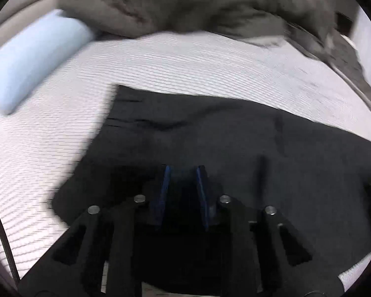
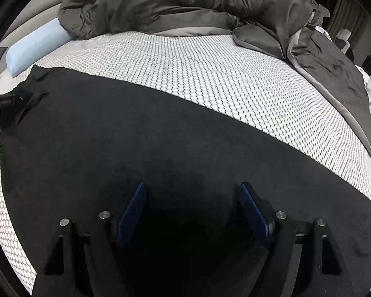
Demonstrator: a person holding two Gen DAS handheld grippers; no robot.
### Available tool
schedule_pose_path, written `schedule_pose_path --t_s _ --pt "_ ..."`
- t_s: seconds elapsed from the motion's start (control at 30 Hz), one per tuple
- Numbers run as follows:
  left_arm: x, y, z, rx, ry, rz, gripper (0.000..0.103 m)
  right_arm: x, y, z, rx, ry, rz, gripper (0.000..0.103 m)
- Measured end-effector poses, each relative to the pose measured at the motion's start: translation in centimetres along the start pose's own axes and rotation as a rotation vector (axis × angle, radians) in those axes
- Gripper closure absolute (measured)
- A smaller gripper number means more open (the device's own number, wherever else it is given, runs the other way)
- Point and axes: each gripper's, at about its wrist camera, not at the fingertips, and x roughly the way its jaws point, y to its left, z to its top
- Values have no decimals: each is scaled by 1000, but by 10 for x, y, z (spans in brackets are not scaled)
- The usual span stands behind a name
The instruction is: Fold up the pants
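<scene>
Black pants (image 2: 136, 133) lie spread flat across the white patterned mattress (image 2: 210, 74). They also show in the left wrist view (image 1: 210, 133), with one end's straight edge at the upper left. My left gripper (image 1: 183, 170) hangs just over the pants near that end, its blue pads a narrow gap apart with dark cloth between them. It shows at the left edge of the right wrist view (image 2: 5, 101), at the pants' bunched far left corner. My right gripper (image 2: 193, 188) is open wide, low over the middle of the pants, nothing between its pads.
A rumpled grey duvet (image 2: 185, 5) is heaped along the far side of the bed and runs down the right edge. A light blue bolster pillow (image 2: 37, 47) lies at the far left. A black cable (image 1: 2, 235) runs at the left edge.
</scene>
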Motion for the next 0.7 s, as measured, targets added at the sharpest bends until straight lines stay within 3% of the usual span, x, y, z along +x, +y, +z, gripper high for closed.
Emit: schedule_pose_path --t_s 0.03,0.07,0.1,0.2,0.3,0.37,0.43,0.5,0.57,0.7 --pt "-4 12 -1 -24 -14 53 89 -1 -2 -1 5 0 0 24" --pt "-5 21 -1 -48 -20 49 99 -2 -5 -2 10 -1 0 24" --pt "-10 29 -4 -75 -29 30 100 -3 -7 -3 9 -2 -1 24" --pt "-25 27 -14 -46 -41 1 99 -13 -7 -11 17 -18 3 24" --pt "-29 10 -26 42 -8 -96 94 -23 -2 -11 18 -53 61 24" --pt "-20 12 -32 79 12 -64 94 -28 10 -9 -10 -75 118 24" --pt "-20 23 -28 40 4 -40 94 -26 24 -10 -44 -66 144 24" --pt "-16 31 -20 23 -9 42 94 -21 36 -18 -121 -29 107 24" --pt "-19 39 -22 -4 -7 29 94 -20 32 -30 -152 -10 53 24" --pt "-45 28 -35 25 -49 28 94 -31 -14 -54 -51 6 -1 20"
